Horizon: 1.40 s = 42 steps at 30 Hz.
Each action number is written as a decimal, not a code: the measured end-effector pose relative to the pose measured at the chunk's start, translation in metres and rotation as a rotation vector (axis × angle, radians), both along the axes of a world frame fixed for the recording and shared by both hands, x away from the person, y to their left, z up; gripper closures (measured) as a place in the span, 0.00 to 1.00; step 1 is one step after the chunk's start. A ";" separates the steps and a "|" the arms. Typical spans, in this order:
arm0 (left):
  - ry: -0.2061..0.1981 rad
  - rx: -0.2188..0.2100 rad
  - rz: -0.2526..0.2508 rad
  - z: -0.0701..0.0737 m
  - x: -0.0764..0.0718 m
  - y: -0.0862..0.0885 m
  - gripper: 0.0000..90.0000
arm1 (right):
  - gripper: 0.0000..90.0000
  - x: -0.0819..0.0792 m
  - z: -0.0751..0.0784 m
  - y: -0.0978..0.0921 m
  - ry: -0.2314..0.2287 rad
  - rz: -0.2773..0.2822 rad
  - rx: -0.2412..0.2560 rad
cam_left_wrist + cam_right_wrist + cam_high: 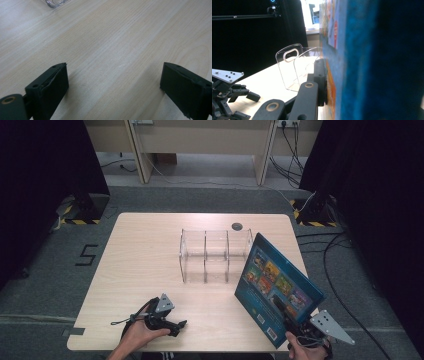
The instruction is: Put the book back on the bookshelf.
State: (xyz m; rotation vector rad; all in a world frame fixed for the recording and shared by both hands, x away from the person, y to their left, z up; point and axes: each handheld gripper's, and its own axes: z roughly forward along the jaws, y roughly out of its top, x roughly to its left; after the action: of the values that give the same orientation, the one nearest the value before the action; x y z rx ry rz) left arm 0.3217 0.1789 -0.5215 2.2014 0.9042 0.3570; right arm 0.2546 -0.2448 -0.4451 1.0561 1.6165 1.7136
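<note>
The right gripper (292, 322), jaws clamped on the lower corner of the blue picture book (278, 285), holds it tilted upright just right of the clear three-slot acrylic rack (215, 255), its long edge rising toward the rack, while the left gripper (175, 326) rests wide open and empty on the pale wooden table (140, 250).

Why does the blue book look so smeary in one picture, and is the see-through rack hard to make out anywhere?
In the right gripper view the book sits so near the lens that it blurs; the clear rack behind is sharper. In the high view the rack shows mostly as pale edges. The left gripper view is soft, its fingers casting faint shadows.
</note>
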 end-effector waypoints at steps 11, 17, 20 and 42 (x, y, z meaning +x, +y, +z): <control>-0.019 -0.016 -0.015 -0.005 -0.001 -0.002 0.00 | 0.92 -0.001 0.001 0.000 -0.004 0.001 0.000; -0.021 -0.020 -0.016 -0.005 -0.001 -0.002 0.00 | 0.92 0.000 0.001 0.000 -0.004 0.000 0.002; -0.024 -0.020 -0.015 -0.005 -0.001 -0.003 0.00 | 0.92 0.002 0.002 0.000 -0.003 0.000 0.003; -0.024 -0.020 -0.014 -0.005 -0.001 -0.003 0.00 | 0.92 0.018 0.007 0.008 -0.012 0.002 -0.013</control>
State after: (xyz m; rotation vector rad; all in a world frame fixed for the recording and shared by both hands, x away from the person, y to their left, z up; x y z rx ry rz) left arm 0.3210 0.1762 -0.5267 2.1798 0.8755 0.3653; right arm 0.2725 -0.2372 -0.4378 1.0361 1.6192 1.7059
